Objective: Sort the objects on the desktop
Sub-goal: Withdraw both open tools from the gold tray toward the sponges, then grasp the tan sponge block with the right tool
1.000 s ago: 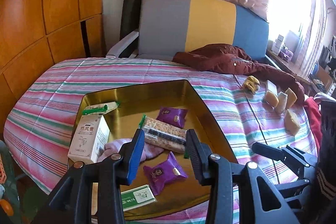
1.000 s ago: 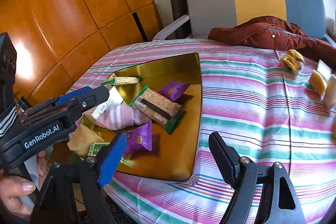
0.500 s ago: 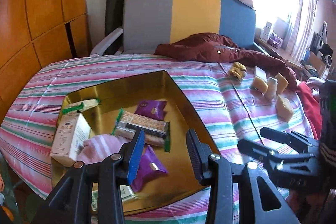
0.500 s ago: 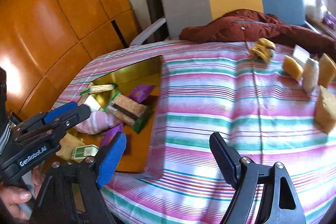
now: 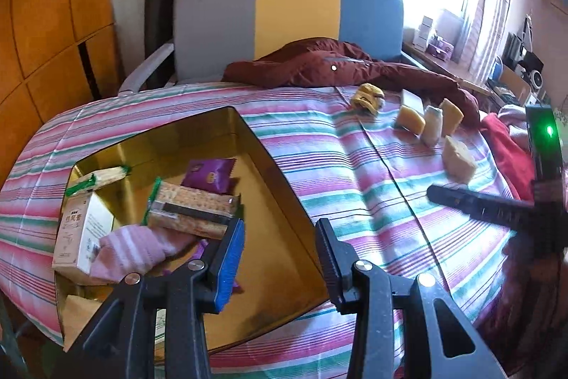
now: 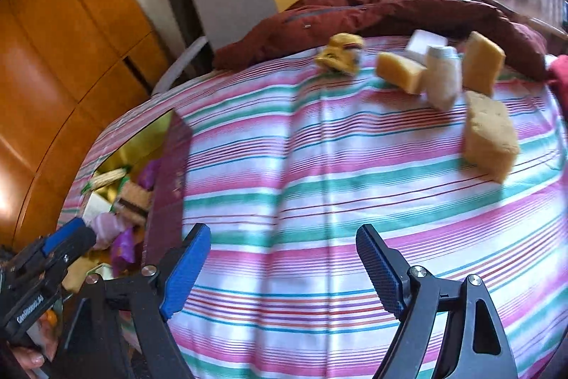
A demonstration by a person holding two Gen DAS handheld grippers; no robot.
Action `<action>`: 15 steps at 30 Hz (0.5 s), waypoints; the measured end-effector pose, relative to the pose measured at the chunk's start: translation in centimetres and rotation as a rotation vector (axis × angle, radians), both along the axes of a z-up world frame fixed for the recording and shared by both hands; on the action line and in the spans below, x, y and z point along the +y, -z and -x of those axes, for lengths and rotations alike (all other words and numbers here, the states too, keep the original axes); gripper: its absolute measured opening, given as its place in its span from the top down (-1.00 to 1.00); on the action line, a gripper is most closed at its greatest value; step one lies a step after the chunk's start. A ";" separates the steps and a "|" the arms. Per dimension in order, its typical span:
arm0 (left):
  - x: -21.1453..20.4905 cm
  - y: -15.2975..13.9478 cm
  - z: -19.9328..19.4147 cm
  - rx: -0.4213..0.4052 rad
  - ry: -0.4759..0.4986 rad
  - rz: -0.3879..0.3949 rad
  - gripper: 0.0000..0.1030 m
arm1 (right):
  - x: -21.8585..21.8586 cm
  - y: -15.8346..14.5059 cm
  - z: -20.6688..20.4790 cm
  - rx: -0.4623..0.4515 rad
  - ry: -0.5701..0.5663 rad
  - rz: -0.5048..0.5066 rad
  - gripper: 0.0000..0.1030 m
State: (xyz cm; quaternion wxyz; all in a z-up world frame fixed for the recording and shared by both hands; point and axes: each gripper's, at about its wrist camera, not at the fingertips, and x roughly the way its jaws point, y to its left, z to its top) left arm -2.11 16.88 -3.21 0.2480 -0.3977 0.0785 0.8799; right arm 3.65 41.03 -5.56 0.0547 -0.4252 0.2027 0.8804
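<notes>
A gold tray (image 5: 284, 180) on the striped tablecloth holds a cracker pack (image 5: 193, 208), a purple snack packet (image 5: 211, 174), a white box (image 5: 83, 233), a pink sock (image 5: 133, 249) and a green-ended bar (image 5: 97, 178). My left gripper (image 5: 278, 258) is open and empty over the tray's right part. My right gripper (image 6: 284, 269) is open and empty above bare cloth, right of the tray (image 6: 167, 173). Ahead of it lie yellow sponges (image 6: 488, 135), a white bottle (image 6: 443, 79) and a yellow rolled item (image 6: 340, 54).
A dark red jacket (image 5: 319, 68) lies at the table's far edge before a grey, yellow and blue chair (image 5: 291, 20). Wooden panels (image 5: 46, 23) stand at left. A cluttered windowsill (image 5: 440, 38) is at far right.
The right gripper has swung right, away from the tray toward the sponges. The left gripper has shifted a little right over the tray. Both stay open.
</notes>
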 end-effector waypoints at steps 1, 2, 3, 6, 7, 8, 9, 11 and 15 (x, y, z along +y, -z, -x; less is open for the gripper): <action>0.2 0.0 0.0 -0.001 0.005 0.002 0.20 | 0.8 -0.2 -0.1 -0.004 0.018 0.002 -0.66; 0.4 0.1 0.0 -0.004 0.010 0.001 0.20 | 1.5 -0.3 -0.2 -0.004 0.031 0.009 -0.66; 0.7 0.2 -0.1 -0.008 0.016 0.000 0.20 | 2.6 -0.5 -0.4 -0.003 0.050 0.026 -0.66; 1.3 0.3 -0.2 -0.012 0.033 0.006 0.20 | 5.3 -0.8 -0.9 -0.009 0.115 0.048 -0.66; 1.5 0.3 -0.2 -0.013 0.039 0.008 0.20 | 6.1 -0.9 -1.0 -0.010 0.132 0.050 -0.66; 1.8 0.3 -0.3 -0.014 0.045 0.010 0.20 | 7.0 -1.0 -1.1 -0.010 0.148 0.049 -0.66; 1.9 0.4 -0.3 -0.014 0.051 0.012 0.20 | 7.9 -1.2 -1.2 -0.013 0.161 0.041 -0.66; 2.4 0.4 -0.3 -0.017 0.062 0.016 0.20 | 9.4 -1.5 -1.2 -0.022 0.187 0.007 -0.66; 3.1 0.6 -0.2 -0.027 0.074 0.022 0.20 | 12.4 -1.7 -0.8 -0.044 0.231 -0.040 -0.66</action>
